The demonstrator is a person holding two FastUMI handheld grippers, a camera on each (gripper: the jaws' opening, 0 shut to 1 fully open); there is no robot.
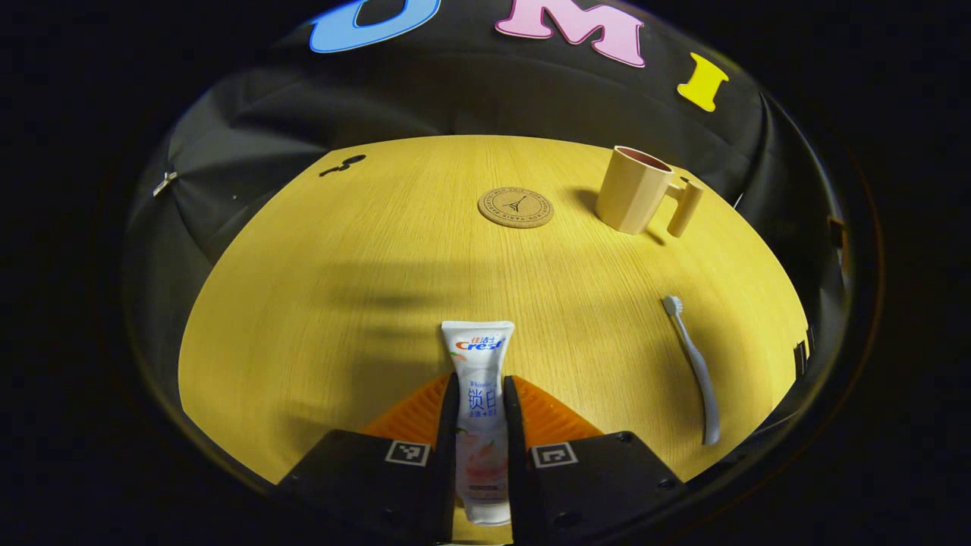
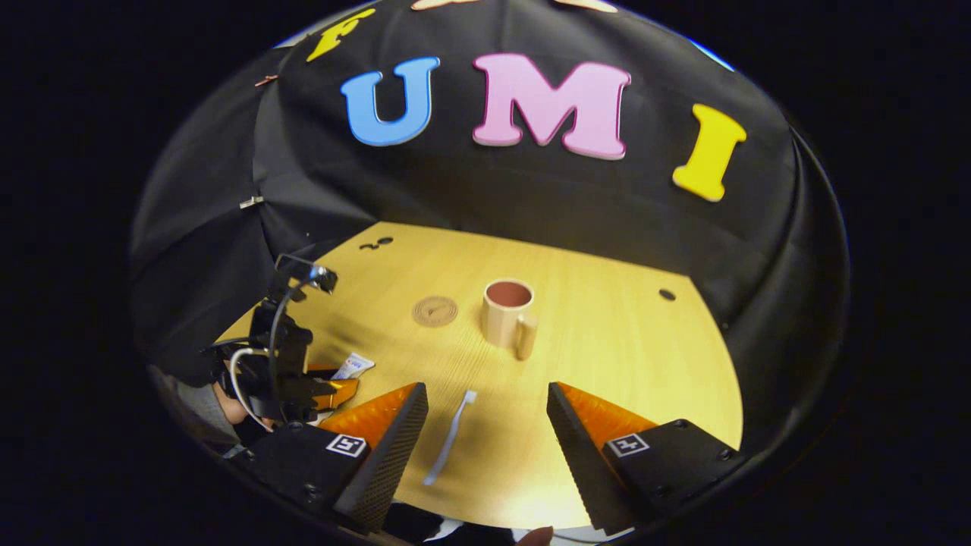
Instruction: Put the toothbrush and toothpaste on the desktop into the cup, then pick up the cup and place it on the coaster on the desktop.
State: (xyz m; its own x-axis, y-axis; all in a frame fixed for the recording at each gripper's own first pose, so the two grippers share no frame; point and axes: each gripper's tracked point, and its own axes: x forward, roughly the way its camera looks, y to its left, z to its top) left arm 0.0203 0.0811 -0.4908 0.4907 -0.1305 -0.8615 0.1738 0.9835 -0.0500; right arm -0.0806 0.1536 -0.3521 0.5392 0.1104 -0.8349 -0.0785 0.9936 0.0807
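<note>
In the left gripper view my left gripper [image 1: 482, 390] is shut on the white toothpaste tube [image 1: 479, 364], whose crimped end points away from me over the wooden desktop [image 1: 341, 303]. A grey toothbrush [image 1: 694, 368] lies to the right. At the back stand the beige cup [image 1: 636, 189] and the round cork coaster [image 1: 515, 207] to its left. In the right gripper view my right gripper [image 2: 485, 398] stands open above the toothbrush [image 2: 450, 437], with the cup [image 2: 507, 312] and coaster [image 2: 435, 311] beyond. The left gripper [image 2: 334, 390] shows at left, holding the toothpaste tube [image 2: 354, 367].
The black cloth wall [image 2: 531, 205] surrounds the desktop on the far and side edges. A small dark hole [image 2: 667, 294] marks the desktop at the back right, and a dark mark [image 1: 343, 164] sits at the back left. A hand [image 2: 227, 409] holds the left gripper.
</note>
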